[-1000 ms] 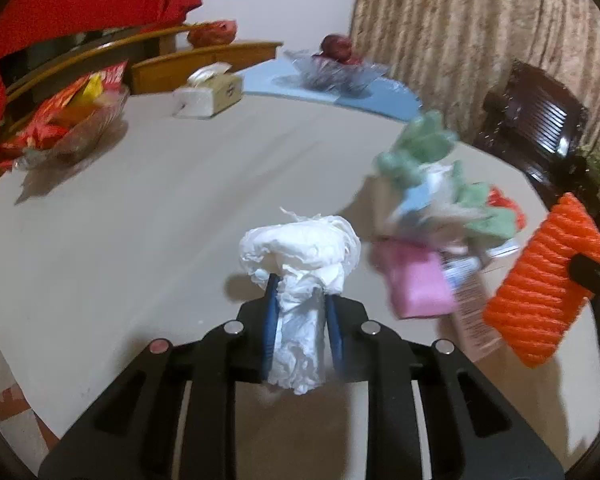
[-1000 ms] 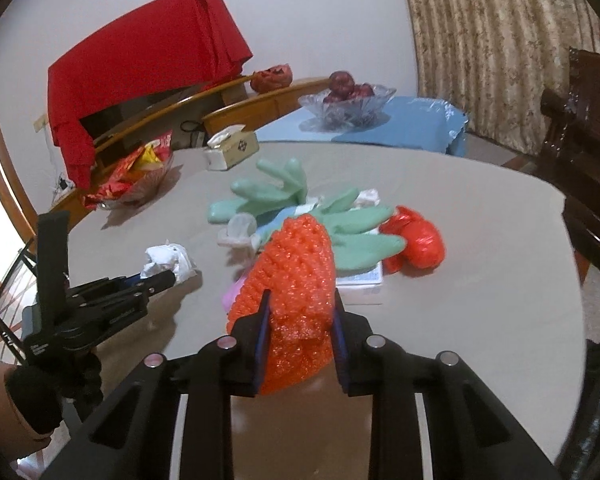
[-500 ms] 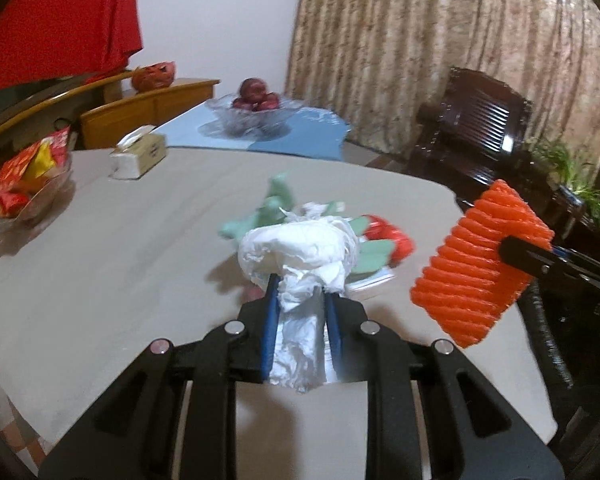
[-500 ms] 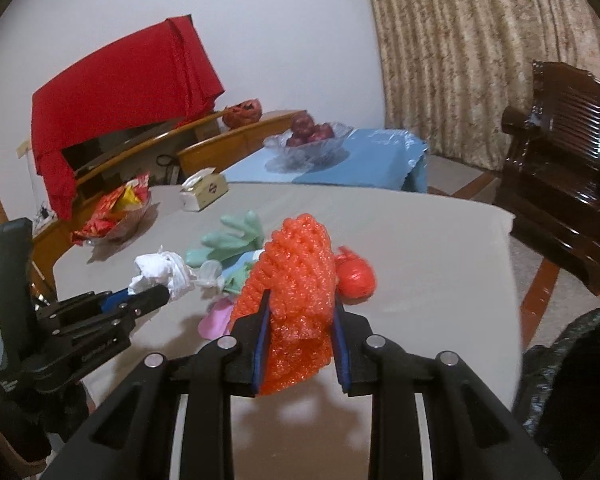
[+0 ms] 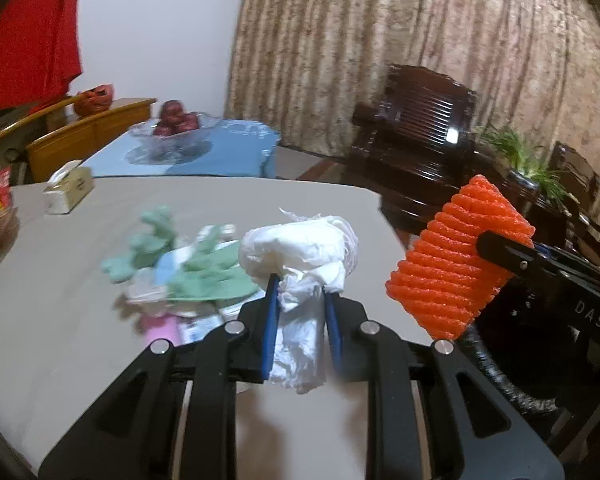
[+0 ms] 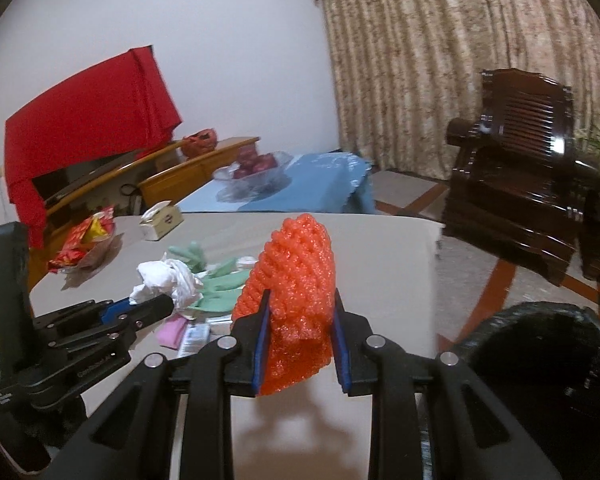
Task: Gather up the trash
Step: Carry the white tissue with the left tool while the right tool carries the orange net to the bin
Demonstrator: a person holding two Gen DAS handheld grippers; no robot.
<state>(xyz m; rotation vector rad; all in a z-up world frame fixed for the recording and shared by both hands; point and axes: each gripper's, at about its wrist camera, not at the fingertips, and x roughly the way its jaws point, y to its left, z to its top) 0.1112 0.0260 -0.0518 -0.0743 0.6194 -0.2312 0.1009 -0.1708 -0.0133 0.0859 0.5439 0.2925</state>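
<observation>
Above the table point(image 6: 380, 240), the orange foam net point(image 6: 296, 292) seemingly stands upright.

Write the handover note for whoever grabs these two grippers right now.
Left gripper: jaws shut on the crumpled white tissue, held above the table.
Right gripper: jaws shut on the orange foam net, near the table's right edge.
Black trash bag: open, on the floor just right of the table.
Done: two pieces lifted; neither dropped yet.
Left: release both into the bag, then fetch the pile on the table: green gloves, pink item and wrappers.
</observation>
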